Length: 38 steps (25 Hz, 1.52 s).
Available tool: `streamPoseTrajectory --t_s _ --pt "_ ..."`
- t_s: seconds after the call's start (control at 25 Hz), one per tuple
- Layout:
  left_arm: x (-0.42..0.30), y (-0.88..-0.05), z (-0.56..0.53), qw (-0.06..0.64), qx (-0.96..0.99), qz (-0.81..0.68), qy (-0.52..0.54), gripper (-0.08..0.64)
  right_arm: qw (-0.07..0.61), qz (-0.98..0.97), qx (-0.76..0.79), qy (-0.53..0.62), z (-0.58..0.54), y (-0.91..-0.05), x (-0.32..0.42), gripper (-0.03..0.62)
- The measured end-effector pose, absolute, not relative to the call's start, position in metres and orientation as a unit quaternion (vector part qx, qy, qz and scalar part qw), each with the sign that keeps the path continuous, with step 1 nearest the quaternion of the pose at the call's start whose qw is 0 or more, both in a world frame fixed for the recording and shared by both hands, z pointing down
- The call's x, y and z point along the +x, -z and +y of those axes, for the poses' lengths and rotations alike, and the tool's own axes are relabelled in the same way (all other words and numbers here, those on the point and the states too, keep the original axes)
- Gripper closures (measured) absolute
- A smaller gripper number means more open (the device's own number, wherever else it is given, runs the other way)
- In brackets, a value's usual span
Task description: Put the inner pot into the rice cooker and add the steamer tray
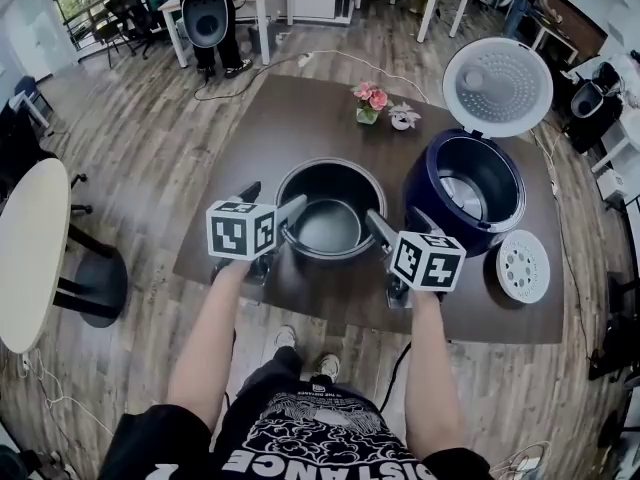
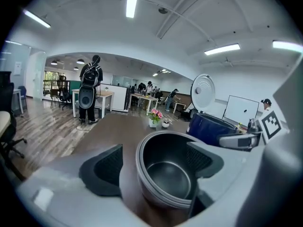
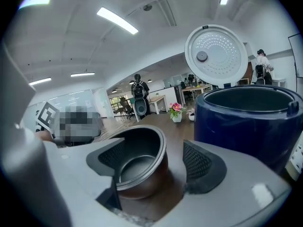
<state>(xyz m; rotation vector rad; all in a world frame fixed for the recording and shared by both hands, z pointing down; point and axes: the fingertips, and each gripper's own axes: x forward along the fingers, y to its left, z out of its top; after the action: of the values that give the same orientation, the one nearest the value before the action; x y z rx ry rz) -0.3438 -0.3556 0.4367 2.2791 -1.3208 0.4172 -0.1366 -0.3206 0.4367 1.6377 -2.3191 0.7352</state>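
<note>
Both grippers reach forward at the inner pot (image 1: pixel 330 223), tipped downward. My left gripper (image 1: pixel 275 200) straddles its left rim, jaws released and not pinching. My right gripper (image 1: pixel 398 218) straddles its right rim, also released. The pot sits on the table (image 1: pixel 300 118). The open rice cooker (image 1: pixel 465 193) is just right of the pot, the steamer tray (image 1: pixel 523 265) beyond it.

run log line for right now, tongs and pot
inner pot: on table, beside rice cooker | left tongs: open, astride its left rim | right tongs: open, astride its right rim | cooker lid: up | steamer tray: on table
</note>
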Motion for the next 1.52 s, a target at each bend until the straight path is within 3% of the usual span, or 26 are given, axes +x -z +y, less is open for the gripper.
streamPoseTrajectory --t_s 0.2,0.48,0.68,1.16,1.52 --pt "-0.346 -0.464 -0.370 0.290 0.828 -0.456 -0.151 0.128 0.112 -0.771 0.558 -0.285 -0.330 -0.458 -0.143 0.230" --pt "-0.344 -0.479 -0.382 0.315 0.834 -0.421 -0.166 0.190 0.115 -0.751 0.571 -0.312 -0.336 -0.473 -0.146 0.258" --pt "-0.340 -0.493 -0.381 0.347 0.834 -0.396 -0.165 0.222 0.123 -0.733 0.582 -0.329 -0.334 -0.485 -0.145 0.309" --pt "-0.338 -0.497 -0.379 0.336 0.846 -0.373 -0.178 0.402 0.142 -0.714 0.601 -0.331 -0.329 -0.495 -0.149 0.442" --pt "-0.339 -0.487 -0.381 0.322 0.847 -0.385 -0.177 0.437 0.137 -0.696 0.621 -0.334 -0.327 -0.489 -0.145 0.471"
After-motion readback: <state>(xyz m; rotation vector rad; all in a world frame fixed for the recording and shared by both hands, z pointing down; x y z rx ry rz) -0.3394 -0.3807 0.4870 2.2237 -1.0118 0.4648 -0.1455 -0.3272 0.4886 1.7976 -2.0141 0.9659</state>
